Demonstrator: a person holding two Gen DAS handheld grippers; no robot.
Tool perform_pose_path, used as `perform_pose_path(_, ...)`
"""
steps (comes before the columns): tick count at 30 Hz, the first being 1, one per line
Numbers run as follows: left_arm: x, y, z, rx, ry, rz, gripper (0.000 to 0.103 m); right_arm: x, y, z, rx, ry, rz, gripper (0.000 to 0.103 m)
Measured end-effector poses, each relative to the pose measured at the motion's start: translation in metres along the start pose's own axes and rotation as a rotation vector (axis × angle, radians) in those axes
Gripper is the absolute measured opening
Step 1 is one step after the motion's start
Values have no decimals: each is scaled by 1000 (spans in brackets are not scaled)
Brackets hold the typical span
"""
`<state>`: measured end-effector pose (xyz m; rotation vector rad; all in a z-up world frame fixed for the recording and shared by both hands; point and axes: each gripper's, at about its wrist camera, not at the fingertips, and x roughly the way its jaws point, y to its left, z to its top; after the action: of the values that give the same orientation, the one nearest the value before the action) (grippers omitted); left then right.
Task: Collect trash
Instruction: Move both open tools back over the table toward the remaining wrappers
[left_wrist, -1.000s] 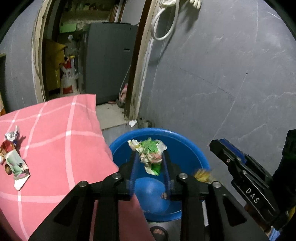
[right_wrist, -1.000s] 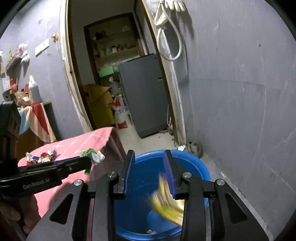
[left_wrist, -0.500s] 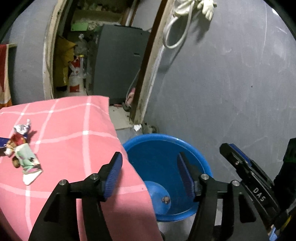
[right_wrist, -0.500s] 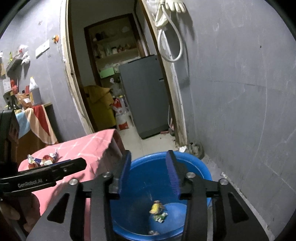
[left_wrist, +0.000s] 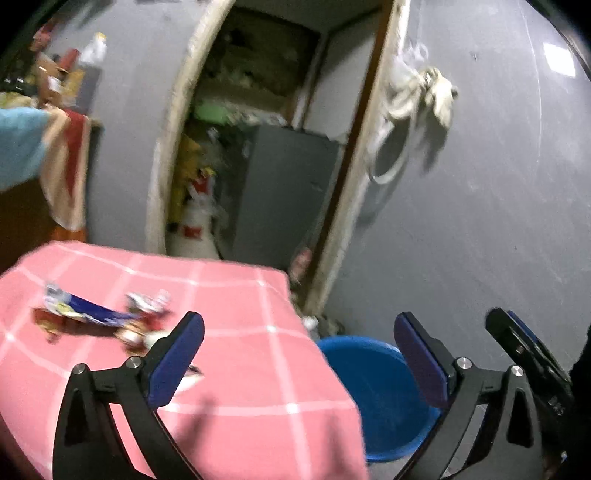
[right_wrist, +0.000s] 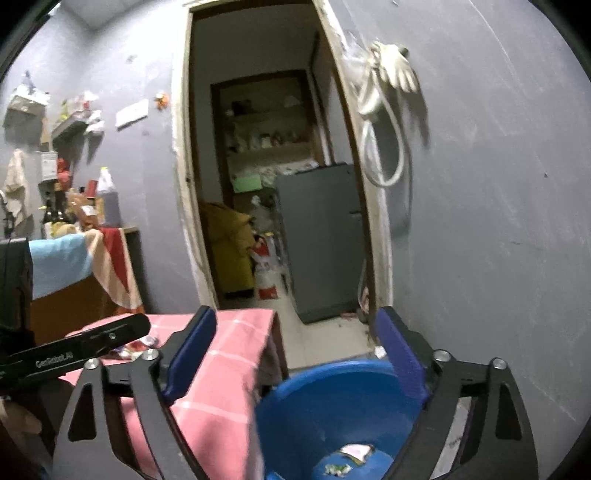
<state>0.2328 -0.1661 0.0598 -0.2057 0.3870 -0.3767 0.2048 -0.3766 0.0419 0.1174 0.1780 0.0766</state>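
A dim room with grey walls. A bench (left_wrist: 258, 369) under a pink checked cloth stands just beside a blue tub (right_wrist: 332, 398) on the floor.

The step in hand looks like the turn between loads: both grippers hang empty near the tub, and more trash is waiting. Inside the tub, at the bottom, lie a few crumpled wrappers (right_wrist: 351, 458), seen only in the right wrist view.

On the bench, toward its far left part, sits a small heap of trash (left_wrist: 107, 321): a blue packet and some red and white wrappers. The left wrist view is blurred, so how many pieces there are is hard to say.

The left gripper (left_wrist: 299, 354) points across the bench edge, its fingers spread wide and opening, with nothing between them. The heap lies just beyond its left finger (left_wrist: 177, 362), apart from it.

The right gripper (right_wrist: 299, 354) faces the tub and the doorway behind it. Its fingers are also wide and opening, nothing held, nothing touched.

The next move probably calls for the left gripper to swing left over the bench, bracket one wrapper of the heap, close on it, then carry it over the tub.
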Motion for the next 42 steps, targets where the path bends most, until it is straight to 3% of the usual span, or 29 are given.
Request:
perform_pose_path(2, -13, 6, 5, 12, -42, 24, 101, -2, 12, 4, -11, -25, 17, 103)
perform_pose_path(14, -80, 60, 10, 50, -185, 176, 101, -8, 78, 13, -27, -125, 139, 103)
perform_pose_path(23, -115, 100, 4, 71, -235, 271, 101, -2, 131, 8, -47, -147, 216, 103)
perform_pose_path(33, -128, 143, -13, 85, -201, 348, 101, 19, 169, -8, -87, -97, 278, 103)
perform_pose_path(42, -103, 168, -27, 89, -51, 359, 101, 40, 180, -26, -135, -5, 286, 103)
